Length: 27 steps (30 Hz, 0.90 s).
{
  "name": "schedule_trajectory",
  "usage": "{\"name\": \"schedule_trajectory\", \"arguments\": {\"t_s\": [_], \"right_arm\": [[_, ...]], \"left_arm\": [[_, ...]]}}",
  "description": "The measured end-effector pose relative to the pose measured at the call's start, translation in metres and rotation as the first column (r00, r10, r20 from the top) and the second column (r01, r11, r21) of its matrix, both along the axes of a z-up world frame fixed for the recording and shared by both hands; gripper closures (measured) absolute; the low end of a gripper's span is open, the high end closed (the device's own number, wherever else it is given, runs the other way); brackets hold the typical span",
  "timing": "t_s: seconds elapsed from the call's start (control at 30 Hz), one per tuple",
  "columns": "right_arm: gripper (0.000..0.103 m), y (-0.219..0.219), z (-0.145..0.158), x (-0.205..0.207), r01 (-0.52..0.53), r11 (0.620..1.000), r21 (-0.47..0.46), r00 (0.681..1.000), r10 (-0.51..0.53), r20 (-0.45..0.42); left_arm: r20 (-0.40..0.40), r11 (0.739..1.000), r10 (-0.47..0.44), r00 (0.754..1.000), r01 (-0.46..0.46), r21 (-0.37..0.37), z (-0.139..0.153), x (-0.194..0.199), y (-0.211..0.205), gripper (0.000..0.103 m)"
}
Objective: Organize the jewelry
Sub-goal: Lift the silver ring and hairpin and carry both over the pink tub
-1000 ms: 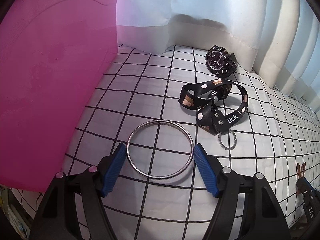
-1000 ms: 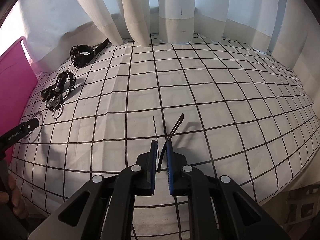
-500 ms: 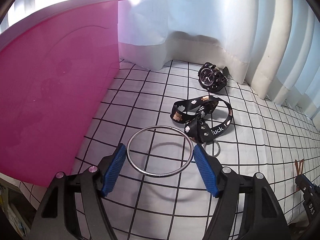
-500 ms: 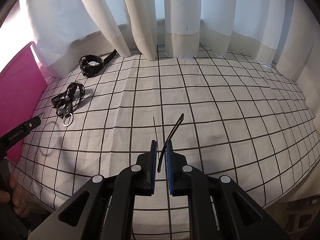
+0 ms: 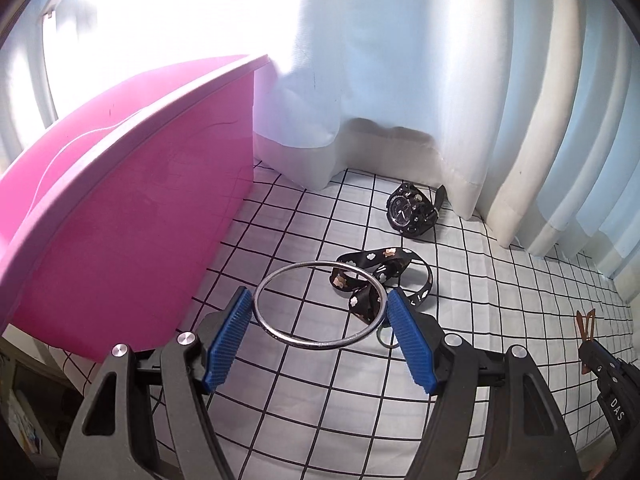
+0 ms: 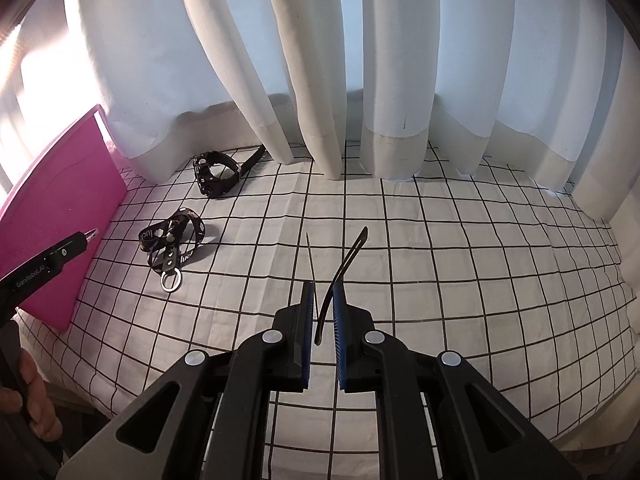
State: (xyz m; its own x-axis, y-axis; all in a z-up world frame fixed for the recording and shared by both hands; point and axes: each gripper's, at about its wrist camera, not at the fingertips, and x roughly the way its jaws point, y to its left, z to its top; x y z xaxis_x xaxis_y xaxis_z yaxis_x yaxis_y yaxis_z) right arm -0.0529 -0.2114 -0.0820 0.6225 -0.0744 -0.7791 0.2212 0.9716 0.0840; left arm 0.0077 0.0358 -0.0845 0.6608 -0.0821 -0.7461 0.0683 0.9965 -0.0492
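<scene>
Lifted since before: left gripper, ribbed blue pads spread wide, clamps thin round metal bangle above gridded cloth. Right gripper, near-closed, pinches slim curved hair clip.

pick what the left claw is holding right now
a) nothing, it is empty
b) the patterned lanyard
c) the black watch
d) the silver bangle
d: in the left wrist view the left claw has its blue fingers pressed against both sides of the silver bangle, holding it above the checked cloth, while the black watch and the patterned lanyard lie on that cloth beyond it.
</scene>
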Motion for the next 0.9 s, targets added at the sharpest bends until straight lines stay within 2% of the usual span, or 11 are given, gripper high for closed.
{"name": "schedule_trajectory", "arguments": {"t_s": [0.2,0.37,0.6,0.9], "right_arm": [[0.093,0.008,0.025,0.022,-0.098,0.995,0.009,0.994,0.097,0.043],[0.093,0.021,0.049,0.046,-0.205,0.979,0.015,0.975,0.202,0.093],[0.093,0.057,0.088,0.086,-0.333,0.943,0.015,0.931,0.327,0.166],[0.093,0.141,0.141,0.144,-0.461,0.888,0.005,0.858,0.443,0.260]], "left_arm": [[0.033,0.999,0.049,0.998,-0.049,-0.004,0.030,-0.008,-0.002,0.035],[0.073,0.995,0.103,0.992,-0.102,-0.017,0.060,-0.016,0.002,0.035],[0.139,0.987,0.160,0.977,-0.155,-0.050,0.108,-0.012,0.021,0.035],[0.225,0.979,0.202,0.953,-0.194,-0.056,0.161,0.024,0.083,0.035]]}}
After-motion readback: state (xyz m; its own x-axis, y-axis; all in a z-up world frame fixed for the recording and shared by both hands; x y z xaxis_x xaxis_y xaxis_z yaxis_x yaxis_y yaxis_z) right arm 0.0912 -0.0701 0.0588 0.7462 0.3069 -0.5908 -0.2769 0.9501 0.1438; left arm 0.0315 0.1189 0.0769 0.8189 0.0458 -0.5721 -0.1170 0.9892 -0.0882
